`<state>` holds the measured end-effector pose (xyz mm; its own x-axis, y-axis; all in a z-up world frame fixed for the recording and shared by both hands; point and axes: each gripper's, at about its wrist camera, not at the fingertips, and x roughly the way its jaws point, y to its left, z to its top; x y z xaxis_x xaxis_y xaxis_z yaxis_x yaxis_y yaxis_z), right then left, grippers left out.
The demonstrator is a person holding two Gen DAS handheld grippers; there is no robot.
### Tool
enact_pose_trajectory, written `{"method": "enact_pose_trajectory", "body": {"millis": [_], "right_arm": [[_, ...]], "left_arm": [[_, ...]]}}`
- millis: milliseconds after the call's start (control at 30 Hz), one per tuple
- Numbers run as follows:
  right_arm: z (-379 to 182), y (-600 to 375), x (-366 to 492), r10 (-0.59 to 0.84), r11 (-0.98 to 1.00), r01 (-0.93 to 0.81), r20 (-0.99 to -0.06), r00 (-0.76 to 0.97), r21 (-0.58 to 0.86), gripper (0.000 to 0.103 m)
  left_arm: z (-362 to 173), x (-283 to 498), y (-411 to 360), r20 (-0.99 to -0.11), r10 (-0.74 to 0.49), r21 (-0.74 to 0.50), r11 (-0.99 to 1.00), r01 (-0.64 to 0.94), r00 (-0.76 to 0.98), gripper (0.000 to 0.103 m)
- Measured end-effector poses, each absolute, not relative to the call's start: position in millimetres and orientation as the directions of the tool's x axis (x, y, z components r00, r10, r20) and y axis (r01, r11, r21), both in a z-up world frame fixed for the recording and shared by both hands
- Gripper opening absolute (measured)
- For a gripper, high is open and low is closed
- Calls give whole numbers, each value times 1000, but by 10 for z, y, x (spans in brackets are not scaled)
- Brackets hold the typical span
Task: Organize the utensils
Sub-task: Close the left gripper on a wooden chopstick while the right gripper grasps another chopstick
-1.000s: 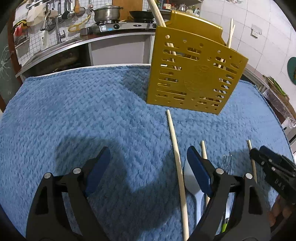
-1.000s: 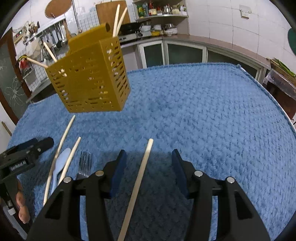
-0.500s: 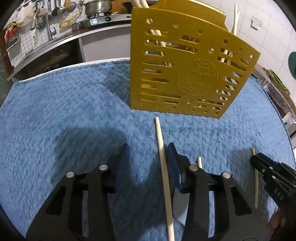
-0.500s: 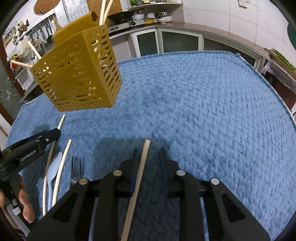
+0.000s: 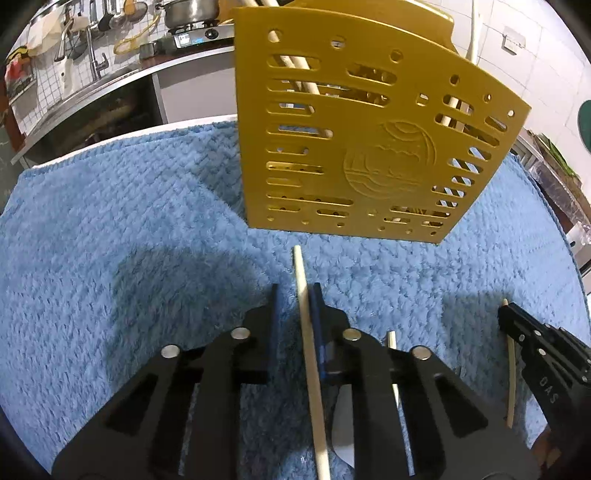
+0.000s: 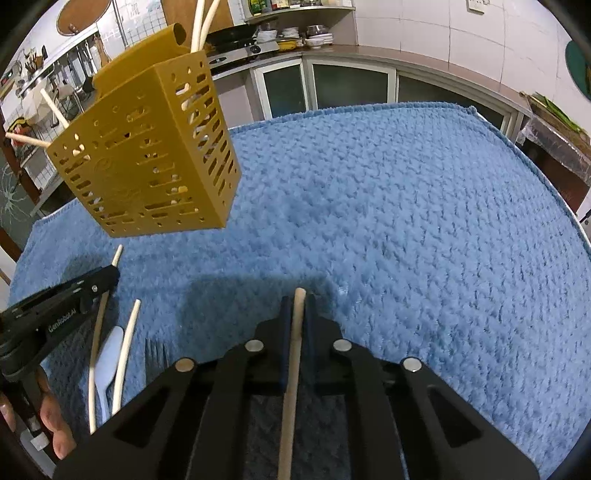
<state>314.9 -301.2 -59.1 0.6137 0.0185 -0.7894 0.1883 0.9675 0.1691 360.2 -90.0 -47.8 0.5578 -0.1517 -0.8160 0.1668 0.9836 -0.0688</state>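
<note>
A yellow perforated utensil holder (image 5: 369, 147) stands on the blue towel with several pale chopsticks in it; it also shows in the right wrist view (image 6: 147, 166). My left gripper (image 5: 295, 299) has its jaws nearly closed around a wooden chopstick (image 5: 304, 325) lying on the towel; a small gap remains on the left side. My right gripper (image 6: 297, 306) is shut on another wooden chopstick (image 6: 293, 354). More chopsticks (image 6: 125, 347), a white spoon (image 6: 107, 362) and a fork (image 6: 155, 354) lie between the grippers.
The blue towel (image 6: 406, 221) covers the table. A kitchen counter with a stove and pot (image 5: 188, 14) runs behind. Cabinets (image 6: 351, 85) stand beyond the table's far edge.
Both grippers closed from wide open onto their chopsticks. The left gripper moved forward toward the holder.
</note>
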Motion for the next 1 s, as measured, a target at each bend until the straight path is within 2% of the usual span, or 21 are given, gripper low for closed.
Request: {"method": "enact_pose_trajectory", "body": {"millis": [200,633,1000], "right_arm": [[-617,-3051,3111,45,961,183,-772,634,207,7],[-541,-3040,3031,85,960,141,-735,673,240,6],[-267,-3017,2855,104,964,88,-661,743,250,6]], "left_arm": [[-484,3486,-787,-810,-173,-93,981,169,560,5],[-427,3103,-685,-783,-154,-63,984,169,602,4],[-83,2867,-537,-708,-187,-99,981,167,681,4]]}}
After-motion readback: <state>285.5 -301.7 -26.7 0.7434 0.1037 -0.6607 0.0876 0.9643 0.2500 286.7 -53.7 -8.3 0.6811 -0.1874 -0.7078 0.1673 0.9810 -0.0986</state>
